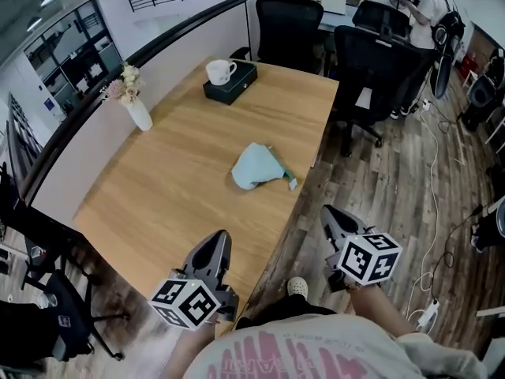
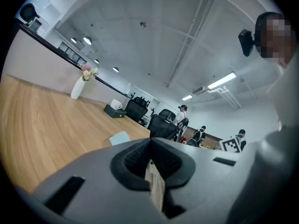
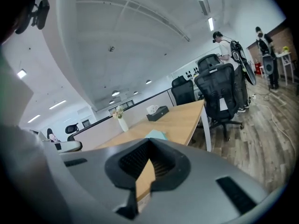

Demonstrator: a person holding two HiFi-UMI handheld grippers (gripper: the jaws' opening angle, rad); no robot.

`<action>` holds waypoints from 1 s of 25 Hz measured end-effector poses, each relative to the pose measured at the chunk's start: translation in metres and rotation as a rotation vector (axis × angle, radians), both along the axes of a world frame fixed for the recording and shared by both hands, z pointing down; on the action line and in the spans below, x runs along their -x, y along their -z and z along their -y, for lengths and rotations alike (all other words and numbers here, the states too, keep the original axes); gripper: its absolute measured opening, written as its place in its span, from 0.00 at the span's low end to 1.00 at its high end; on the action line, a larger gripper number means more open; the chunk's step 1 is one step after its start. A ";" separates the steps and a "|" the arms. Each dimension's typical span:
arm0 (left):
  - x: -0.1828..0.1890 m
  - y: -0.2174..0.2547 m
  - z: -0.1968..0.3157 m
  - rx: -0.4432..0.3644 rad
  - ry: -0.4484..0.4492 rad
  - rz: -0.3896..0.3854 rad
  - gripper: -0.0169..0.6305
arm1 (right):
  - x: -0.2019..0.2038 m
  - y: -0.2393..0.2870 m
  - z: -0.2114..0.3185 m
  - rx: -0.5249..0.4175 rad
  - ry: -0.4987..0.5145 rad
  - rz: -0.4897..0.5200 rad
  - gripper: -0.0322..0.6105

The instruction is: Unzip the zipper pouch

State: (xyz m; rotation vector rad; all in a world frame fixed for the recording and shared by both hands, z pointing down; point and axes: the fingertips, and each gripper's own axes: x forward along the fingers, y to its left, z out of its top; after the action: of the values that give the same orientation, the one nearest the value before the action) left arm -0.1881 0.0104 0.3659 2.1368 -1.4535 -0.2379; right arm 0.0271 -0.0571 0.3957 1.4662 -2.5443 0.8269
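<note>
– Two grippers, status?
– Left gripper [image 1: 218, 242] at the table's [image 1: 158, 204] near edge, right gripper [image 1: 331, 214] past it over the floor [image 1: 394, 172]; jaws pressed together, empty.
– Zipper pouch [image 1: 256, 166]?
– Frame centre, near the table's right edge (bare wood around it).

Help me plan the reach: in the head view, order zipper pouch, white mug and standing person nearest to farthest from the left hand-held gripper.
1. Zipper pouch, centre of table.
2. White mug, on the black box, far end.
3. Standing person, beyond the chairs.
</note>
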 end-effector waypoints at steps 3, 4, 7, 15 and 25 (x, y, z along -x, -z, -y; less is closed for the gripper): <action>-0.011 0.003 0.030 0.000 0.023 -0.002 0.03 | -0.006 0.008 0.037 -0.014 0.036 0.010 0.05; -0.014 0.004 0.040 -0.003 0.031 -0.005 0.03 | -0.009 0.011 0.049 -0.021 0.048 0.013 0.05; -0.024 0.011 0.068 -0.027 0.060 -0.016 0.03 | -0.021 0.018 0.080 -0.041 0.078 0.010 0.05; -0.052 0.004 0.131 -0.038 0.054 0.063 0.03 | -0.058 0.005 0.134 -0.019 0.121 0.021 0.05; -0.055 -0.024 0.228 0.059 -0.141 0.274 0.07 | -0.107 -0.017 0.164 0.036 0.057 0.026 0.05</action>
State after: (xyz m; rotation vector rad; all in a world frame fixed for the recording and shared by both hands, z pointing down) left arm -0.1330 -0.2180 0.3895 2.2791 -1.4260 0.1547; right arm 0.1343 -0.2212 0.4127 1.3747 -2.5624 0.8842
